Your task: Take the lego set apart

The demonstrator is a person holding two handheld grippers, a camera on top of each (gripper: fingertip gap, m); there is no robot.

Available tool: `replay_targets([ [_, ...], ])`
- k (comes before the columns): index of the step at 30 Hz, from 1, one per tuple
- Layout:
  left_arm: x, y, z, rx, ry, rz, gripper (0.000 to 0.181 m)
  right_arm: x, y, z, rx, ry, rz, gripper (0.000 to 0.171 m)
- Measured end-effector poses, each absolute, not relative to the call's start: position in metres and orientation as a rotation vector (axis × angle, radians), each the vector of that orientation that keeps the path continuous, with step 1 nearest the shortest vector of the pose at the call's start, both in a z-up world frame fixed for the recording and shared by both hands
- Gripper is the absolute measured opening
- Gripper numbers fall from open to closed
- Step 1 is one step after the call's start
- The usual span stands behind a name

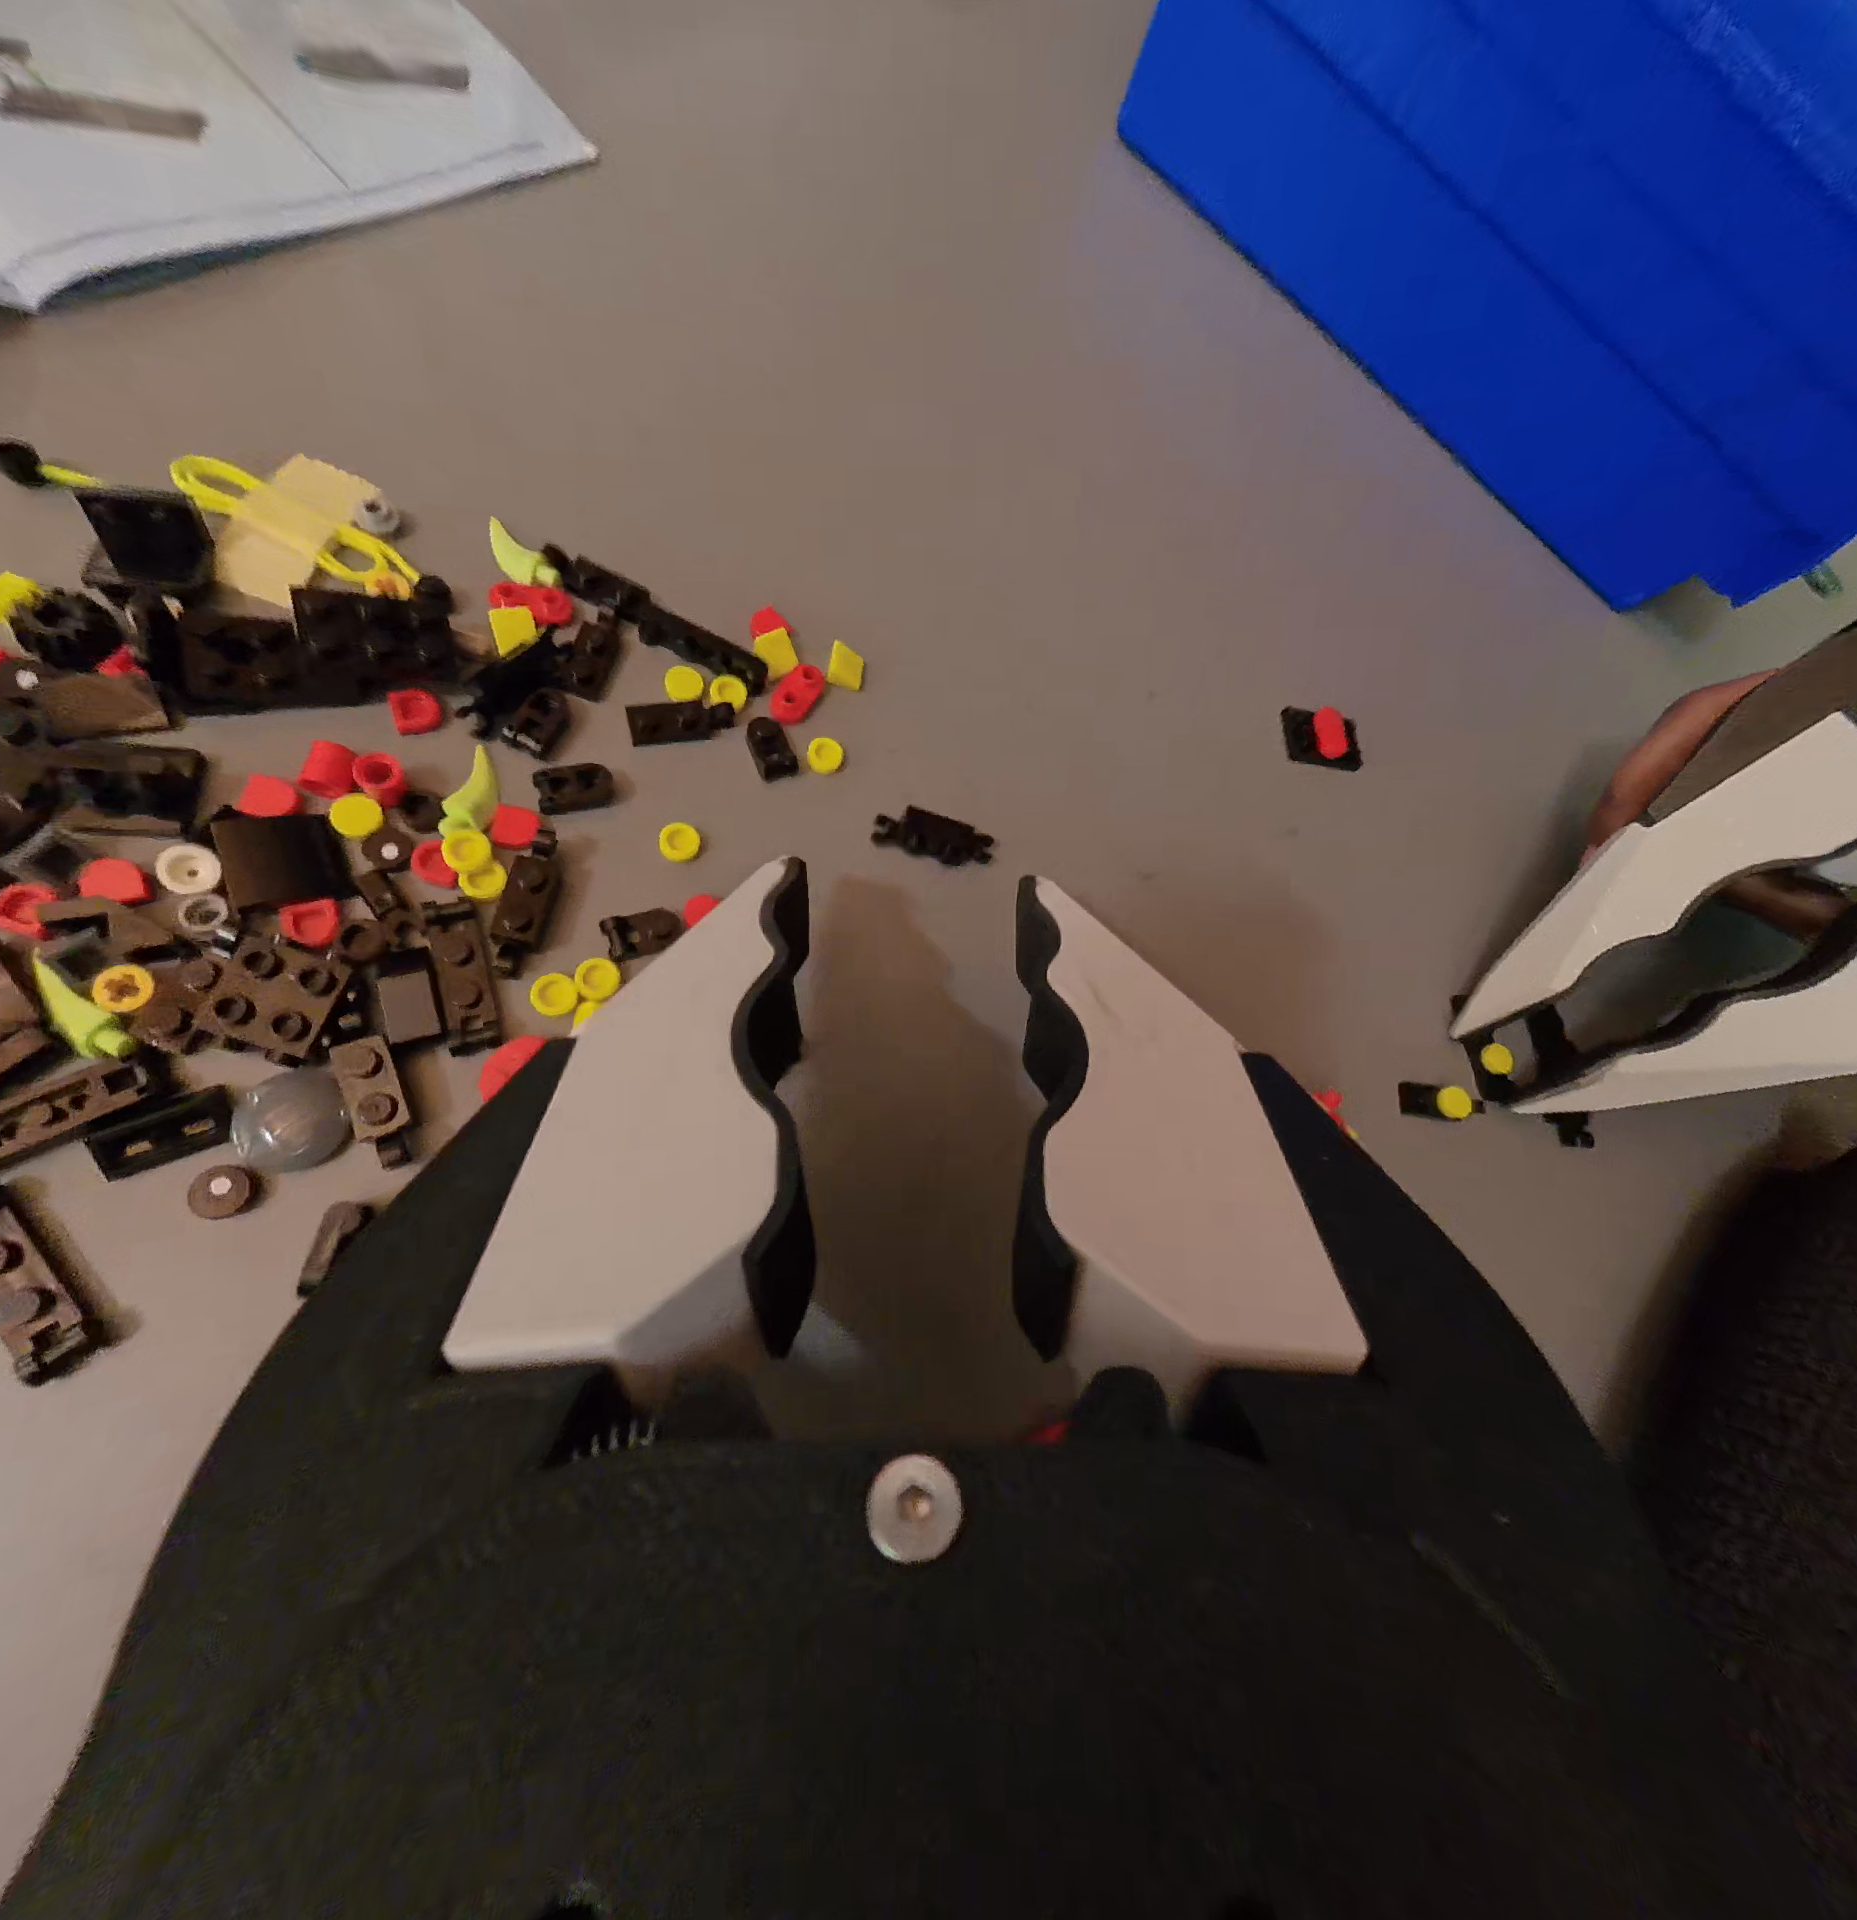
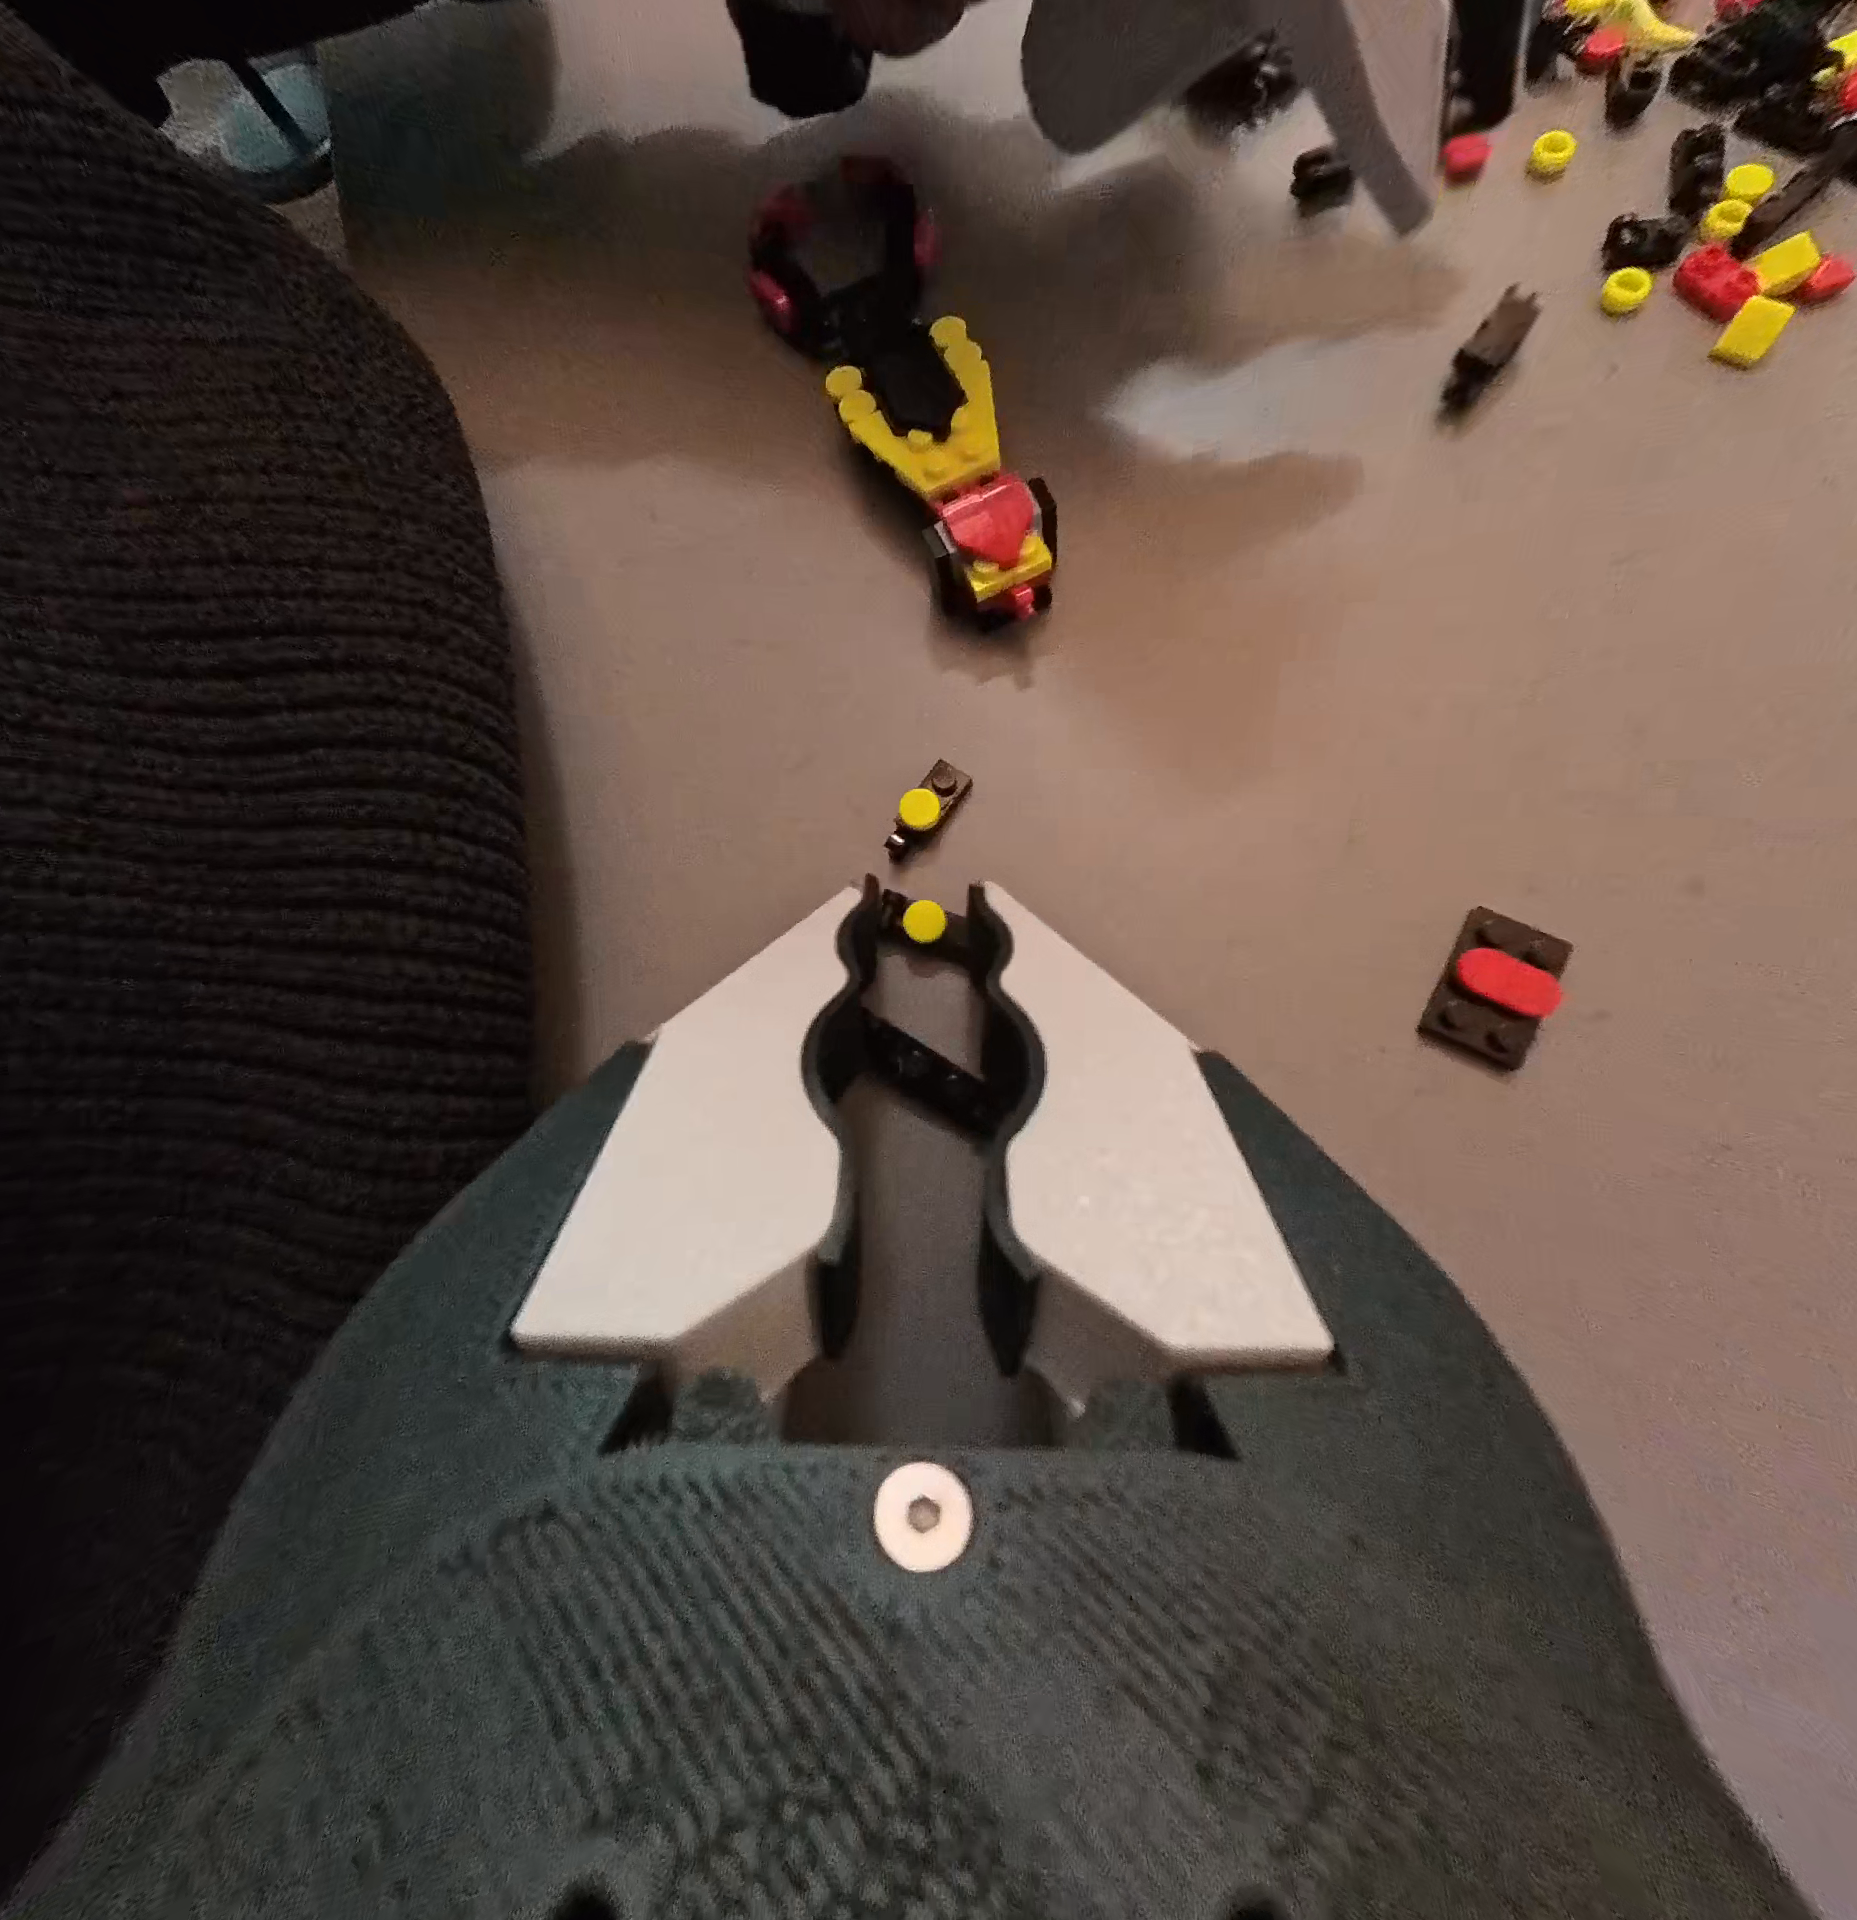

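Observation:
My right gripper [image 2: 922,906] is shut on a small black lego piece with a yellow stud [image 2: 922,921]; a black plate [image 2: 929,1070] lies slantwise between its fingers. It also shows in the left wrist view [image 1: 1480,1060], low over the table. A matching black clip with a yellow stud [image 2: 929,808] lies just ahead of it. A black, yellow and red built section [image 2: 919,416] lies farther off. My left gripper [image 1: 911,883] is open and empty above bare table, with a black clip piece [image 1: 932,834] just ahead of it.
A pile of loose black, red and yellow pieces [image 1: 280,831] covers the table to the left. A black plate with a red tile [image 1: 1321,736] lies alone. A blue bin [image 1: 1578,260] stands at the far right, an open booklet [image 1: 228,125] at the far left. A dark knitted sleeve [image 2: 176,727] borders the right gripper.

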State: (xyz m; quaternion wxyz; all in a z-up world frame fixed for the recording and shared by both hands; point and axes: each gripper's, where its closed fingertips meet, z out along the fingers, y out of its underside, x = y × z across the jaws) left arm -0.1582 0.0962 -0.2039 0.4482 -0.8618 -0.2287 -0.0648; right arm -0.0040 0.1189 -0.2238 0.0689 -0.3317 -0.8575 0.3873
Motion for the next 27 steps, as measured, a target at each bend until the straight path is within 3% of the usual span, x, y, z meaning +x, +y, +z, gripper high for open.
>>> replay_targets([
  [1, -0.158, 0.098, -0.199, -2.111, -0.552, -0.154, 0.038, -0.004, 0.12, -0.224, -0.991, -2.58, 1.154, 0.015],
  [12, -0.152, 0.105, -0.17, -1.975, -0.464, -0.103, 0.023, -0.015, 0.105, -0.222, -1.136, -2.53, 1.157, 0.022],
  [15, -0.148, 0.106, -0.165, -1.954, -0.435, -0.12, 0.014, -0.018, 0.102, -0.223, -1.185, -2.517, 1.162, 0.009],
  [19, -0.121, 0.111, -0.144, -1.864, -0.293, -0.263, 0.004, -0.029, 0.11, -0.199, -1.204, -2.382, 1.316, 0.007],
  [24, -0.068, 0.123, -0.122, -1.756, -0.192, -0.586, 0.014, -0.043, 0.119, -0.122, -1.257, -1.951, 1.939, 0.006],
  [27, -0.04, 0.127, -0.106, -1.664, -0.18, -0.813, 0.025, -0.043, 0.125, -0.109, -1.257, -1.856, 2.053, 0.006],
])
